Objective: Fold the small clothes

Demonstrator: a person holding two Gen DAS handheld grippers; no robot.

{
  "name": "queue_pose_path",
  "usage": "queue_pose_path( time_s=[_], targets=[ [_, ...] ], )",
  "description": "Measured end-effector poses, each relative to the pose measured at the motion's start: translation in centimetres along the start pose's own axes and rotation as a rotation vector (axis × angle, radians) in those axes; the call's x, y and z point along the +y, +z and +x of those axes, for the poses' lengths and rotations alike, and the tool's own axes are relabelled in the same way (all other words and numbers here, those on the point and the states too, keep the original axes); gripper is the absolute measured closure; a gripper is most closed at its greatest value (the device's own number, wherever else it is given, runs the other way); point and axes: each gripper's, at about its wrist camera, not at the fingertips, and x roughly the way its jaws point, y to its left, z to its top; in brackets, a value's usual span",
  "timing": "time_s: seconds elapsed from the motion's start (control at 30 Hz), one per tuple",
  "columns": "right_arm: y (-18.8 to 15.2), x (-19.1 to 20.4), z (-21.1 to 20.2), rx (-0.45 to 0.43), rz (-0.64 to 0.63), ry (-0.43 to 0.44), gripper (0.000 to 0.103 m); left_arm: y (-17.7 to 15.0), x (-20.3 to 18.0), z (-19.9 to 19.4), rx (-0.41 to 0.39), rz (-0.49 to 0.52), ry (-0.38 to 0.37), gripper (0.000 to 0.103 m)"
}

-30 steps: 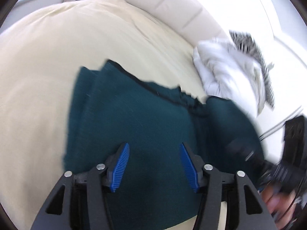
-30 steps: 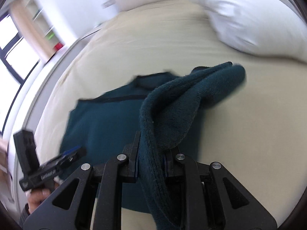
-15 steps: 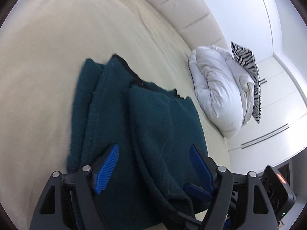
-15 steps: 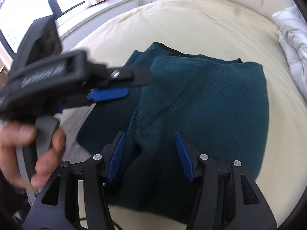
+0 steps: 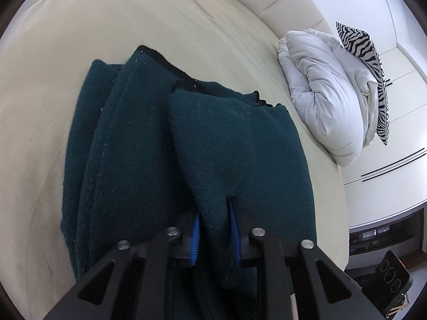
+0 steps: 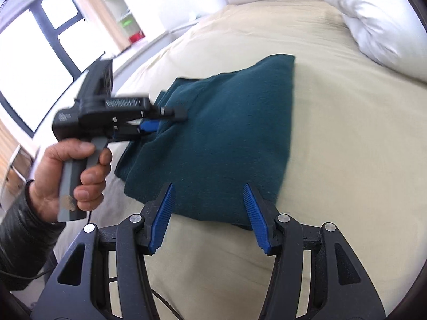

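The dark green garment (image 5: 165, 160) lies partly folded on the cream bed sheet (image 5: 80, 26), with 1 flap doubled over its middle. A second ago that flap hung draped from the right gripper; it now rests flat on the pile. The left gripper (image 5: 214, 233), which stood wide over the cloth, is closing its jaws on a raised ridge of that flap near the garment's near edge, the blue pads (image 5: 196, 237) pressing fabric on both sides. The right gripper (image 6: 210, 213) has let go and drawn back, its jaws apart and empty above the near hem. Judged from this, 1 fold is laid and the left hand (image 6: 72, 170) is taking hold for the next. A white duvet (image 5: 320, 88) lies well apart.
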Motion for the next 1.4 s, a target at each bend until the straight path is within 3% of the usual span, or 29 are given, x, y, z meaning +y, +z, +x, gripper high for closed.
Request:
queue_pose_path(
  time_s=[0.13,0.27,0.3,0.4,0.53,0.7,0.8,0.9,1.0,1.07,1.17,1.3,1.4],
  targets=[
    [-0.2,-0.1,-0.9,-0.03,-0.01,-0.011,0.051,0.6,0.0,-1.2,-0.014,0.014,-0.012,0.087],
    [0.7,0.1,-2.9,-0.127,-0.033,0.097,0.051,2.3,0.5,-3.9,-0.058,0.037,-0.007,0.088],
    [0.9,0.3,-3.0,-0.142,-0.048,0.089,0.051,2.6,0.7,-4.5,-0.066,0.041,-0.005,0.088],
    [1.9,0.7,-2.4,-0.151,-0.102,-0.069,0.051,3.5,1.7,-6.3,-0.089,0.058,0.012,0.088],
    [3.3,1.1,0.8,-0.1,-0.139,-0.162,0.051,3.9,3.4,-6.6,-0.077,0.041,0.029,0.088],
    [3.4,1.8,6.4,0.014,-0.215,-0.252,0.048,3.5,6.5,-4.6,-0.051,-0.027,0.024,0.087],
    [2.4,2.6,7.2,0.003,-0.267,-0.297,0.04,3.2,7.9,-4.2,-0.057,-0.059,-0.007,0.087],
    [2.0,3.1,6.5,0.003,-0.279,-0.294,0.04,2.9,8.2,-4.5,-0.07,-0.068,-0.032,0.084],
    [1.7,2.8,5.2,-0.012,-0.268,-0.274,0.041,2.4,8.2,-5.8,-0.107,-0.069,-0.004,0.081],
    [1.2,2.0,5.0,0.014,-0.255,-0.261,0.041,1.9,6.5,-7.5,-0.176,-0.015,0.082,0.084],
    [0.6,1.5,4.6,0.027,-0.227,-0.257,0.041,0.7,2.3,-9.4,-0.249,0.113,0.1,0.084],
    [0.9,0.9,1.6,-0.067,-0.098,-0.087,0.043,-0.6,-1.2,-8.0,-0.247,0.243,0.118,0.084],
    [1.4,-0.8,1.2,-0.065,0.052,0.118,0.042,-0.7,0.5,-5.1,-0.17,0.214,0.167,0.084]
  ],
)
